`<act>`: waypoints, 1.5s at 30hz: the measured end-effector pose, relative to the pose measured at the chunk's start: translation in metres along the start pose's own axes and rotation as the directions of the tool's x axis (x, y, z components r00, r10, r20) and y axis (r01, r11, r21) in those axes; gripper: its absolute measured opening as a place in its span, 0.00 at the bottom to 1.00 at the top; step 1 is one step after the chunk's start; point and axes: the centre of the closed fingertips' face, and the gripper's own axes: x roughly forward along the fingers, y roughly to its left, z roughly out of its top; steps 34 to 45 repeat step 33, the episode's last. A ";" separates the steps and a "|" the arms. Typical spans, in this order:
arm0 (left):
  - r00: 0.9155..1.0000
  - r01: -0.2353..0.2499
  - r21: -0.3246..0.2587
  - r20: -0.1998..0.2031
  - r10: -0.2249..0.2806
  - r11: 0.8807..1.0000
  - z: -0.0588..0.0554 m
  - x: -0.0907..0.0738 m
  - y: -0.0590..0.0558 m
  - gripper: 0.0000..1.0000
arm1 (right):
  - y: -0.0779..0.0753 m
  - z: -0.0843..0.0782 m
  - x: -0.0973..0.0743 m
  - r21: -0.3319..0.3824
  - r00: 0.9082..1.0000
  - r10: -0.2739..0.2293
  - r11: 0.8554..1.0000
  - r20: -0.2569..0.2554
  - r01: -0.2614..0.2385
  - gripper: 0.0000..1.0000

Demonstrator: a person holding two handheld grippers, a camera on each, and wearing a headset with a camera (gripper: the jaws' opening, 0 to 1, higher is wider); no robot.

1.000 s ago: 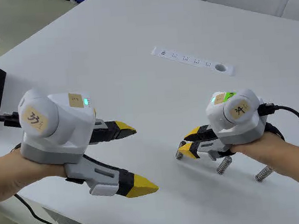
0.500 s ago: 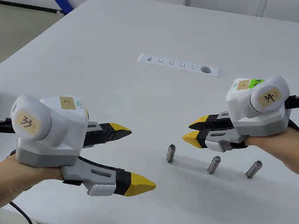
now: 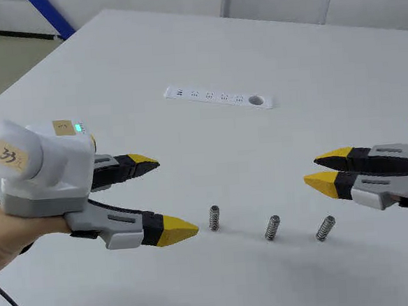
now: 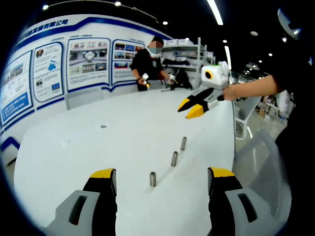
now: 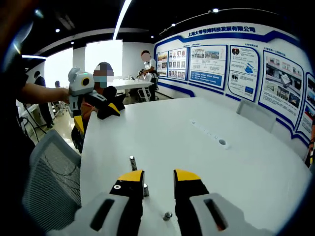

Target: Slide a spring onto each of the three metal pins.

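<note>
Three small metal springs stand upright in a row on the white table: spring (image 3: 214,217), spring (image 3: 271,227) and spring (image 3: 325,228). Any pins inside them are hidden. My left gripper (image 3: 168,195) hovers left of the row, jaws wide open and empty. My right gripper (image 3: 316,171) hangs above and right of the row, open by a narrow gap with nothing in it. In the left gripper view, the left gripper (image 4: 162,173) faces the springs (image 4: 173,158) and the right gripper (image 4: 194,105) beyond. In the right gripper view, the right gripper (image 5: 158,175) is over the springs (image 5: 133,162).
A white power strip (image 3: 217,97) lies on the table (image 3: 149,66) behind the springs. A chair (image 3: 277,1) stands at the far edge and a grey mesh chair (image 5: 44,162) by the near side. People (image 4: 152,61) stand in the background.
My right gripper rose from the leftmost spring and drew back to the right, leaving all three springs standing. The left gripper stayed wide open. The head camera also shifted.
</note>
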 end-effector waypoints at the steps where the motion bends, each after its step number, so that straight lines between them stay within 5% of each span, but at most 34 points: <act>1: 1.000 0.001 0.001 0.000 -0.001 1.000 0.000 0.001 0.000 0.80 | 0.000 -0.003 -0.007 0.011 1.000 0.000 1.000 -0.002 0.000 0.26; 8: 1.000 0.017 -0.005 -0.018 -0.017 1.000 -0.003 0.003 -0.002 0.90 | 0.003 -0.017 -0.036 0.103 1.000 0.019 0.995 0.004 -0.020 0.41; 13: 0.998 0.055 -0.006 -0.029 -0.055 0.998 -0.004 0.003 -0.007 0.97 | 0.012 -0.026 -0.047 0.107 0.998 0.058 0.993 -0.016 -0.055 0.54; 18: 0.997 0.063 0.002 -0.051 -0.063 0.998 -0.007 0.003 -0.009 1.00 | 0.017 -0.028 -0.053 0.117 0.997 0.071 0.991 -0.004 -0.070 0.67; 26: 0.995 0.054 0.014 -0.080 -0.053 0.998 -0.009 0.003 -0.007 1.00 | 0.028 -0.036 -0.057 0.059 0.992 0.109 0.993 -0.061 -0.105 0.82; 45: 0.997 0.046 0.012 -0.064 -0.045 0.999 -0.004 0.002 -0.006 1.00 | 0.031 -0.039 -0.060 0.025 0.990 0.113 0.994 -0.089 -0.111 0.85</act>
